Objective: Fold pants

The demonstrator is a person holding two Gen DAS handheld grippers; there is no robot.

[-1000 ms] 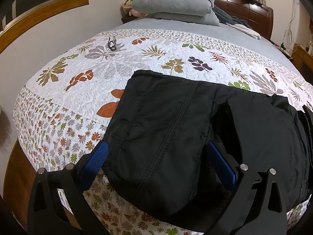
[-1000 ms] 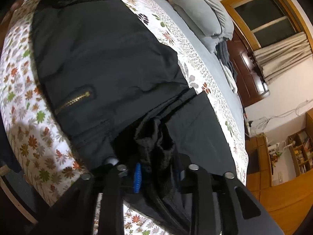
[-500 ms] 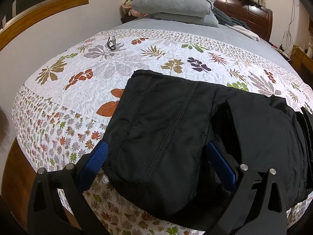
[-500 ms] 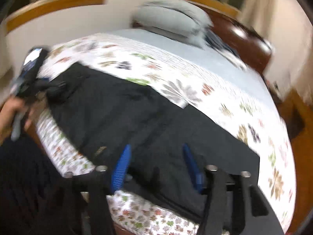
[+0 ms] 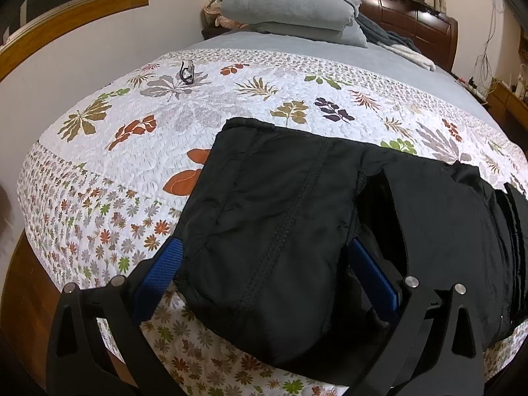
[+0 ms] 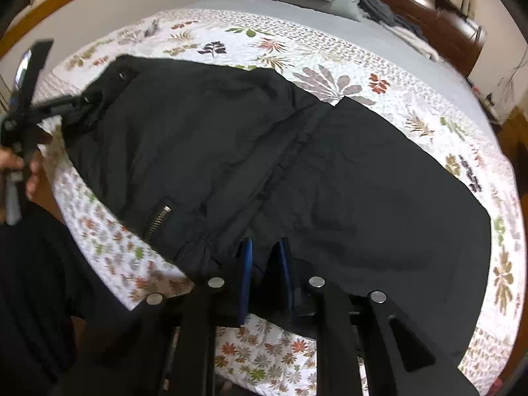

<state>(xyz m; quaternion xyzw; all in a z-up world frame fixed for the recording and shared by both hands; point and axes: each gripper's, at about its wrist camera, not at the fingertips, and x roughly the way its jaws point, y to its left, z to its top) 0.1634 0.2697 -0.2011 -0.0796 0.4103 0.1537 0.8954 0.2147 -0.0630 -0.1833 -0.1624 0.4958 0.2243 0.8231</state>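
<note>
Black pants (image 6: pixel 297 171) lie across the near edge of the floral quilt (image 5: pixel 198 105), folded lengthwise, with a brass zipper (image 6: pixel 158 219) showing. My left gripper (image 5: pixel 264 264) is open, its blue pads (image 5: pixel 161 269) on either side of the folded waist end (image 5: pixel 270 217). My right gripper (image 6: pixel 265 264) has its jaws nearly closed on the pants' near edge at mid-length. The left gripper also shows at far left in the right wrist view (image 6: pixel 29 105), held in a hand.
Grey pillows (image 5: pixel 290 3) and clothes are stacked at the wooden headboard (image 5: pixel 412 23). A pair of glasses (image 5: pixel 187 71) lies on the quilt at the far left. The wooden bed frame edge (image 5: pixel 19 283) runs below the quilt.
My right gripper let go of the bunched fabric, opened, swung round toward the bed and has closed again on the pants' near edge. The left gripper has barely moved.
</note>
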